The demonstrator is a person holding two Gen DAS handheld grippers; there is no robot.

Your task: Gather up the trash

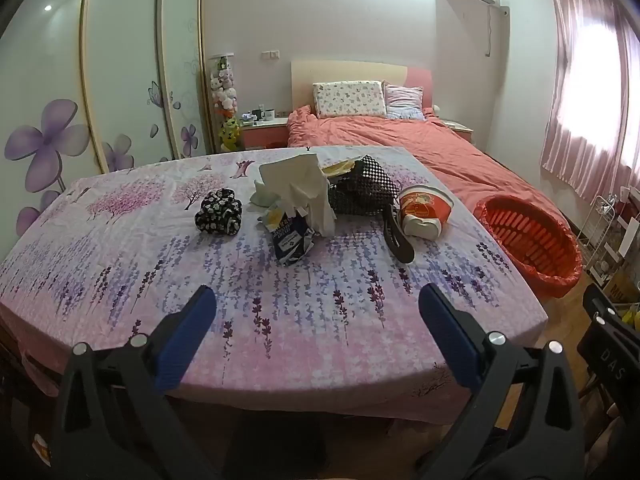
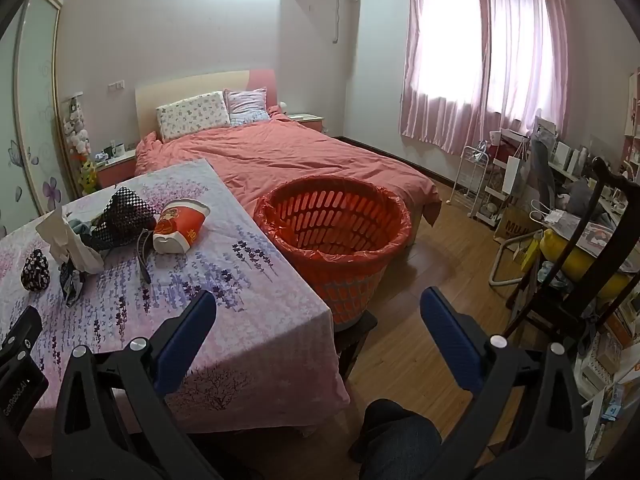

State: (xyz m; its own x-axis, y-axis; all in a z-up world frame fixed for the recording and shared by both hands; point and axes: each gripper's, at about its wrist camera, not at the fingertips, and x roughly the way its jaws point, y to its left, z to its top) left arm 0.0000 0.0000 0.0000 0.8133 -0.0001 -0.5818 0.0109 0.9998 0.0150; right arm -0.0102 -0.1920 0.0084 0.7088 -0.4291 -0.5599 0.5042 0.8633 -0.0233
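Your left gripper jaws wide apart, holding nothing, hovering over near edge of table with lavender-print cloth. Your right gripper likewise spread, gripping nothing, over table's right corner. Trash clustered far centre of table: one crumpled tissue, one blue snack wrapper, one red paper cup on its side, lettering unreadable. One orange basket, red liner, just right of table.

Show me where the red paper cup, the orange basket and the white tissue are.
red paper cup (image 1: 425, 205), left wrist view, on its red side wall.
orange basket (image 2: 340, 216), right wrist view, on its slotted inner wall.
white tissue (image 1: 294, 174), left wrist view, on its upper sheet.
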